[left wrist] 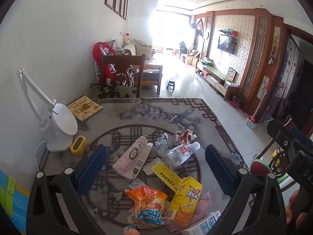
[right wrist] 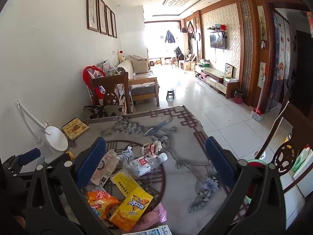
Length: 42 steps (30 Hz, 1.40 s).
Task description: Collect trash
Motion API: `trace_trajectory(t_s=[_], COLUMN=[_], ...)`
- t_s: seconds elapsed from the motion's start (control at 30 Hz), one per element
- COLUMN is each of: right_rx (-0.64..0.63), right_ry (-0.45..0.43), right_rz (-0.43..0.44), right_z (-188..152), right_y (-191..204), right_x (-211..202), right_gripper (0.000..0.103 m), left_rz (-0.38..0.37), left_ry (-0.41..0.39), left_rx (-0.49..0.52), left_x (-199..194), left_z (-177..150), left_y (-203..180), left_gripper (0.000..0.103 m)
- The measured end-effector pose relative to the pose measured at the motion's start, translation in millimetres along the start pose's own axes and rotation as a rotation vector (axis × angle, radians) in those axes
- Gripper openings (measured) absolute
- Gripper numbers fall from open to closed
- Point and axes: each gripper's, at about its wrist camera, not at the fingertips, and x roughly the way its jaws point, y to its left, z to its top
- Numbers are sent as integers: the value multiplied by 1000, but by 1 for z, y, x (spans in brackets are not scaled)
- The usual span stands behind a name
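Right gripper (right wrist: 155, 163): jaws wide apart, empty, above table (right wrist: 187, 129).
Trash: crushed water bottle (right wrist: 145, 163), yellow tea carton (right wrist: 130, 209), orange snack bag (right wrist: 101, 198), near table's front edge.
Desk lamp (right wrist: 55, 140): left edge.

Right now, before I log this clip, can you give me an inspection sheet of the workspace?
Surface: table with a floral patterned cover.
Job's things: crushed bottle, yellow drink carton, orange snack bag, pink carton, crumpled paper, all loose on the table.
Clutter: desk lamp, book, yellow tape holder.
Grippers: left hand-held gripper open, empty; right hand-held gripper open, empty.
Cables: lamp cord.
Surroundings: chair, television.
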Motion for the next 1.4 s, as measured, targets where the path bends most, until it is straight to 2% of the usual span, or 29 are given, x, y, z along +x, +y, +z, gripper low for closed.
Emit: trace_trajectory(t_s=[0.23,0.8,1.4], right_rx=[6,13,10], right_ry=[-10,-22,-1], right_rz=[-18,-64,-53], right_z=[-2,-4,-5], right_y=[-1,-1,-1], right_x=[-5,-10,0], right_gripper=[100,100,100], left_rz=[-20,-12,20], left_ry=[7,33,53], left_rx=[-18,-24,-42], left_x=[-4,4,13], left_z=[2,0,1], left_y=[5,11,18], left_gripper=[95,95,95])
